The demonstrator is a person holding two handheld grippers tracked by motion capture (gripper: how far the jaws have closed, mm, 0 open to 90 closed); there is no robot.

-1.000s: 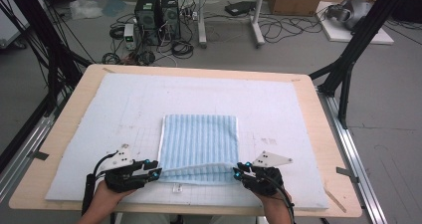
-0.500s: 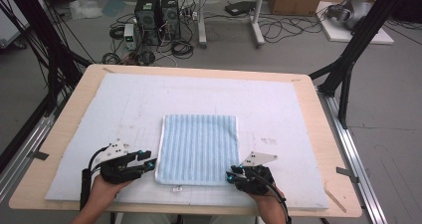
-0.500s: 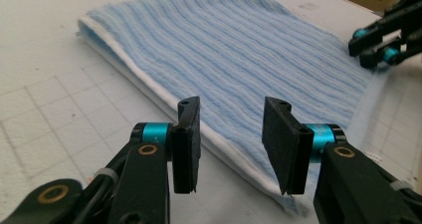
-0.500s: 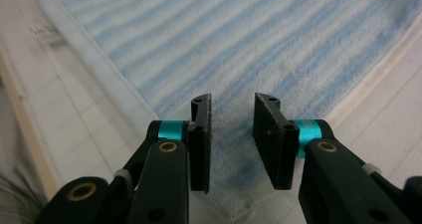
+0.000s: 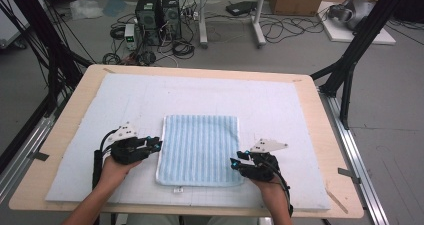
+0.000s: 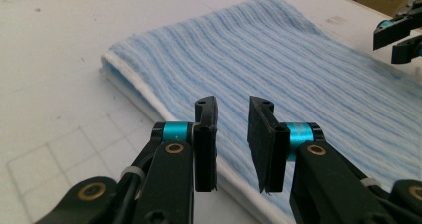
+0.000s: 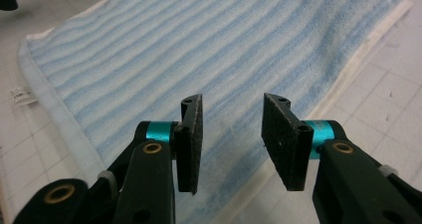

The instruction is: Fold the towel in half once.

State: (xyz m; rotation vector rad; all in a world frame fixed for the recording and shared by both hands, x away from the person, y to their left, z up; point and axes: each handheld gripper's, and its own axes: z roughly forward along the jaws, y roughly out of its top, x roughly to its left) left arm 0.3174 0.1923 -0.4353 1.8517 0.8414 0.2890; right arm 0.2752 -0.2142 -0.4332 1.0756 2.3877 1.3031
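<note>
Flanking folded towel (image 5: 200,147), grippers apparently empty

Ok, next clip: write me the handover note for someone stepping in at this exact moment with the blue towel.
Left gripper: open, nothing between the jaws, which have just been closing; it sits at the left edge of the folded blue striped towel.
Right gripper: open, holding nothing, jaws just been opening; it sits at the towel's near right corner.
Towel: lies flat on the white mat, folded into a neat rectangle, small tag poking out at the near edge.
Done: one fold is made and the towel is released.
Left: probably a second fold, left to right, if a smaller bundle is wanted.
</note>
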